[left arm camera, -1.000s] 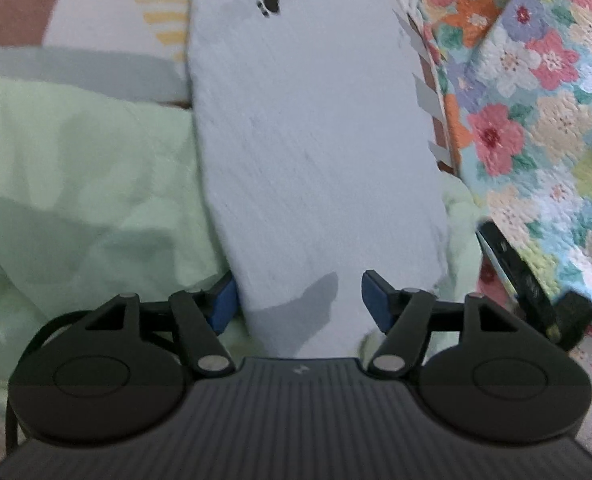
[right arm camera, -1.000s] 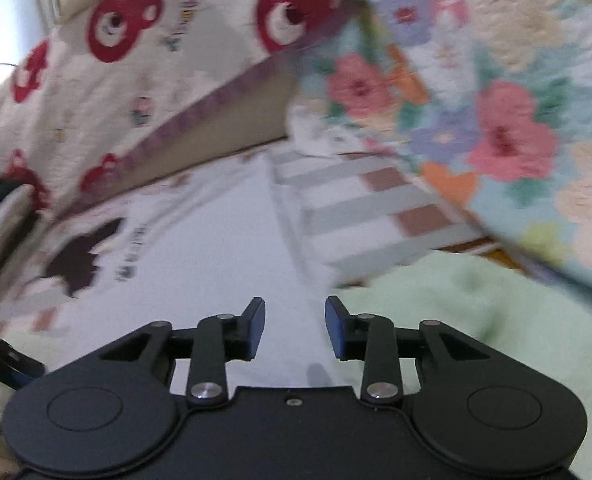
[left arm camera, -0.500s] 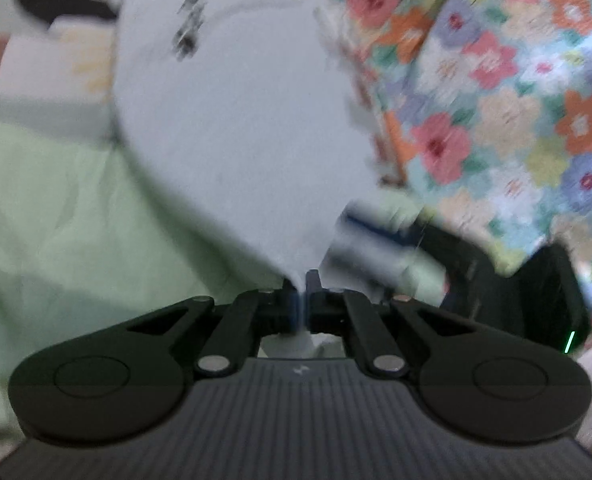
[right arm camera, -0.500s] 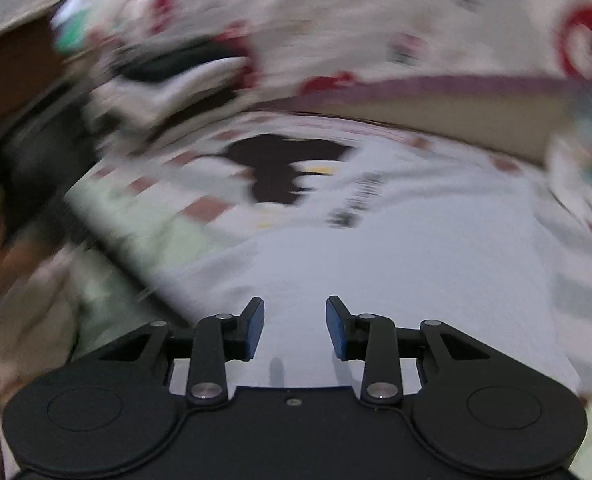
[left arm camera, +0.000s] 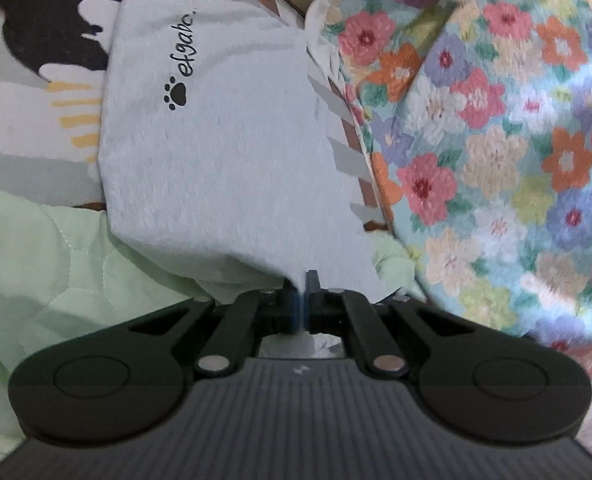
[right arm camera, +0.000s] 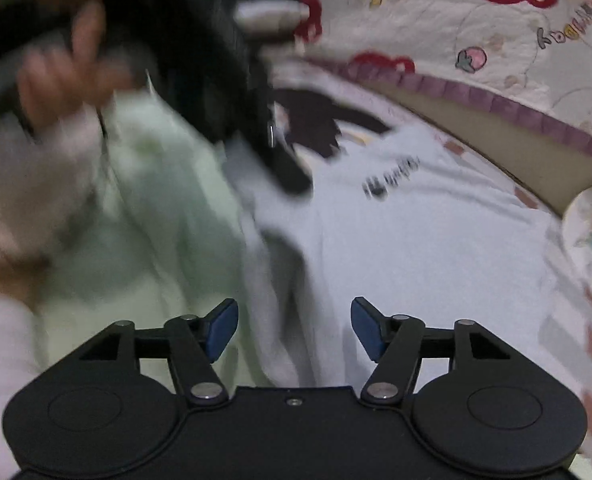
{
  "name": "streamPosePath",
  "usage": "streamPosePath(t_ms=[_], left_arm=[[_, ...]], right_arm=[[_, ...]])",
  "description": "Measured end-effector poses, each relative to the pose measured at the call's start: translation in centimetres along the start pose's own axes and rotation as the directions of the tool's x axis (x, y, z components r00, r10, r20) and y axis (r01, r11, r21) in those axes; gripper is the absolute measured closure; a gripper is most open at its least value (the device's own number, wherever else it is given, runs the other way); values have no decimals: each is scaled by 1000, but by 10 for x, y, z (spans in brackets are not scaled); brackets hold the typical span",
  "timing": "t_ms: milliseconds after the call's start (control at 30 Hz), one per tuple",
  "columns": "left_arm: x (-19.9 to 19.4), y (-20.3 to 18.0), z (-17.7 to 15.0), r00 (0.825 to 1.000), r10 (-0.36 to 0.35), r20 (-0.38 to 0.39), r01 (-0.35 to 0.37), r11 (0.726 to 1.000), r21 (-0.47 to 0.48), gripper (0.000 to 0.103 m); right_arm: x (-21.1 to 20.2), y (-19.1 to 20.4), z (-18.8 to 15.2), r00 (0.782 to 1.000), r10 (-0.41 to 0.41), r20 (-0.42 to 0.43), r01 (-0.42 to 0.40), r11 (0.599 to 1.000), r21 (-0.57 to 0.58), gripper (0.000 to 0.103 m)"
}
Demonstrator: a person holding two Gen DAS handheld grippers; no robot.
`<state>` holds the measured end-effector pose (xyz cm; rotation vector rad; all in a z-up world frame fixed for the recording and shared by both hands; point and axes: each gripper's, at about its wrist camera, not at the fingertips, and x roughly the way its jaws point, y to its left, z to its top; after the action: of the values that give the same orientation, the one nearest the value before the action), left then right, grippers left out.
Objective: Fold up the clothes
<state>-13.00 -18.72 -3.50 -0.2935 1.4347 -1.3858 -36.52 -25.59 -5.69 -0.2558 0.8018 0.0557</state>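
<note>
Nearest the left gripper (left arm camera: 302,300), the jaws were pressed together on the near edge of the grey shirt (left arm camera: 224,152), which rose off the green quilt (left arm camera: 40,264) into a peak at the pinch. Beside it the right gripper (right arm camera: 294,330) hung over the same shirt with its jaws opening and cloth beneath them, not clamped. By my reading a fold was starting: one edge taken, the other not yet. The next move would call for the right jaws to close on the edge alongside, so both could carry it level toward the paw print (left arm camera: 178,94). Farther off, a floral blanket (left arm camera: 496,140) lay along the bed's right side and a bear-print cover (right arm camera: 476,20) at its far edge.
</note>
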Motion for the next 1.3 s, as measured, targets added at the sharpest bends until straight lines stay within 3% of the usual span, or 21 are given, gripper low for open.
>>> streamPosePath(t_ms=[33, 67, 167, 267, 333, 367, 400, 467, 567, 667, 733, 800, 900, 933, 1000, 1033, 1100, 1167, 1233, 1267, 1300], left_arm=[[-1, 3, 1, 1000, -14, 8, 14, 1000, -24, 101], [-2, 5, 1, 1000, -26, 15, 27, 999, -45, 101], [-8, -1, 2, 999, -8, 44, 7, 1000, 10, 100], [-15, -15, 0, 997, 46, 61, -54, 990, 127, 96], [-20, -27, -4, 992, 98, 84, -115, 966, 231, 77], [-23, -36, -9, 986, 130, 106, -157, 940, 303, 60], [-26, -45, -13, 978, 160, 132, -199, 906, 374, 55], [-31, -64, -24, 961, 204, 188, -274, 809, 521, 51], [-31, -85, -38, 945, 215, 245, -325, 676, 661, 40], [-27, -99, -44, 949, 185, 256, -315, 589, 744, 34], [-20, -108, -51, 955, 181, 236, -296, 501, 813, 32], [-12, -115, -62, 965, 181, 192, -247, 367, 897, 19], [2, -118, -86, 972, 200, 122, -140, 78, 987, 18], [7, -118, -91, 968, 217, 128, -130, -1, 991, 18], [20, -118, -100, 948, 271, 168, -137, -130, 982, 18], [25, -117, -103, 941, 288, 180, -131, -181, 975, 18], [34, -116, -107, 934, 304, 187, -111, -251, 961, 18], [44, -115, -112, 931, 311, 193, -103, -285, 953, 18], [56, -114, -111, 911, 361, 197, -103, -263, 959, 19], [62, -113, -110, 898, 392, 197, -103, -248, 963, 31], [68, -112, -106, 886, 414, 208, -117, -235, 965, 56]], right_arm=[[3, 2, -4, 999, -37, -6, 37, 999, 3, 63], [3, -2, -7, 998, -57, 9, 56, 997, 49, 74], [-13, -15, -9, 996, -55, 76, 41, 984, 175, 85], [-25, -23, -4, 989, -79, 127, 53, 980, 194, 91], [-25, -28, 0, 988, -68, 138, 39, 978, 206, 93], [-26, -29, 0, 988, -63, 142, 31, 976, 216, 94], [-25, -32, 0, 988, -55, 144, 20, 972, 234, 94], [-22, -38, -1, 989, -30, 145, -13, 959, 283, 94], [-17, -49, -4, 990, 7, 143, -58, 932, 358, 94], [-14, -57, -4, 990, 24, 140, -79, 910, 407, 94], [-14, -57, -2, 990, 25, 137, -78, 916, 393, 93], [-14, -54, 0, 991, 32, 129, -77, 930, 361, 93], [-15, -47, 1, 992, 67, 110, -97, 947, 306, 93], [-15, -42, 1, 992, 70, 106, -98, 955, 281, 93], [-16, -36, 1, 992, 76, 105, -101, 961, 258, 93], [-17, -34, 0, 992, 75, 106, -100, 964, 247, 93], [-18, -29, -2, 991, 77, 110, -101, 969, 224, 93], [-21, -25, -3, 989, 91, 118, -113, 975, 191, 93], [-23, -24, -4, 987, 94, 128, -116, 977, 178, 93], [-24, -24, -5, 987, 94, 133, -117, 977, 176, 93], [-24, -26, -6, 986, 93, 140, -118, 977, 180, 93]])
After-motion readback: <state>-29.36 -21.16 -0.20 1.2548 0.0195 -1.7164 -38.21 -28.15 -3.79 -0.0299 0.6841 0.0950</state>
